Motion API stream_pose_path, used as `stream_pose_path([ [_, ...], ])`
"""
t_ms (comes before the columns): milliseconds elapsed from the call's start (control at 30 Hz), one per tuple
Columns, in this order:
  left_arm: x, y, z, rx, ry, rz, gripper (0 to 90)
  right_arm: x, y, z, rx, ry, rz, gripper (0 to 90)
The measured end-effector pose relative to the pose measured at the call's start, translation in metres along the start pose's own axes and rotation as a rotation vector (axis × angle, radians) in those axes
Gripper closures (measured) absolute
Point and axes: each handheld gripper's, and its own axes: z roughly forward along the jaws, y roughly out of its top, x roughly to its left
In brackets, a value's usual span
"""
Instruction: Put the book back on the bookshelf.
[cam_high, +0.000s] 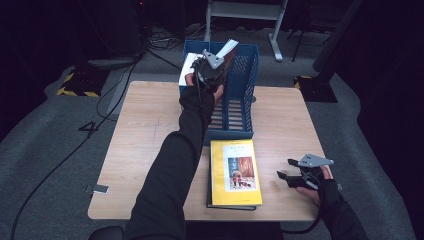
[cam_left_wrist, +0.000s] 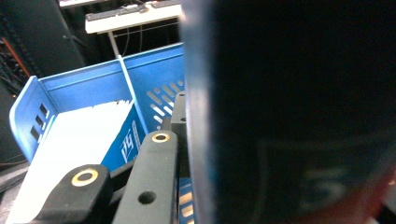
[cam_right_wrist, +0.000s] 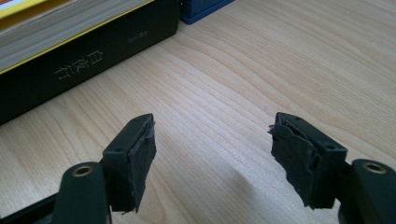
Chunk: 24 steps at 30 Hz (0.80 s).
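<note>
My left gripper (cam_high: 214, 66) is held out over the blue file rack (cam_high: 247, 75) at the table's far side. It is shut on a dark book (cam_high: 228, 51) with white page edges, which tilts above the rack's middle. In the left gripper view that book (cam_left_wrist: 299, 112) looms close and dark beside one black jaw. A white-paged book (cam_left_wrist: 74, 144) stands in the rack's left compartment. My right gripper (cam_high: 286, 178) rests low near the table's front right, open, with bare wood between its pads (cam_right_wrist: 140, 158). A yellow book (cam_high: 235, 170) lies on a black book (cam_right_wrist: 93, 65) to its left.
The wooden table (cam_high: 145, 130) has bare room on its left half and at the right behind my right hand. The person's dark sleeve (cam_high: 175, 165) crosses the middle. A white desk frame (cam_high: 245, 10) and cables lie on the floor beyond the rack.
</note>
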Motion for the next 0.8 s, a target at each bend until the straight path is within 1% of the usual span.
stream_pose_path([
  [67, 0.000, -0.001, 0.005, 0.003, 0.013, -0.013, 73.9, 0.000, 0.000, 0.000, 0.000, 0.000, 0.000, 31.2],
  [133, -0.001, -0.003, 0.009, 0.009, 0.033, -0.009, 73.9, 0.001, 0.000, 0.000, 0.001, -0.001, -0.009, 31.2],
  [233, -0.002, -0.004, 0.014, 0.005, 0.053, -0.022, 73.8, 0.001, 0.001, 0.000, -0.003, 0.003, -0.006, 31.2],
  [300, -0.001, -0.004, 0.016, 0.000, 0.053, -0.030, 73.8, 0.001, 0.001, 0.000, 0.000, 0.004, -0.010, 31.2],
  [433, 0.000, -0.005, 0.020, -0.004, 0.063, -0.025, 73.8, 0.003, 0.001, 0.000, 0.001, 0.004, -0.015, 31.2],
  [567, 0.002, -0.007, 0.023, -0.028, 0.064, -0.063, 73.8, 0.003, 0.001, 0.001, 0.001, 0.008, -0.013, 31.3],
  [667, 0.000, -0.008, 0.027, -0.031, 0.063, -0.063, 73.8, 0.004, 0.001, 0.002, 0.005, 0.010, -0.017, 31.3],
  [800, -0.002, -0.010, 0.036, -0.022, 0.063, -0.102, 73.8, 0.004, 0.001, 0.002, 0.007, 0.012, -0.017, 31.3],
])
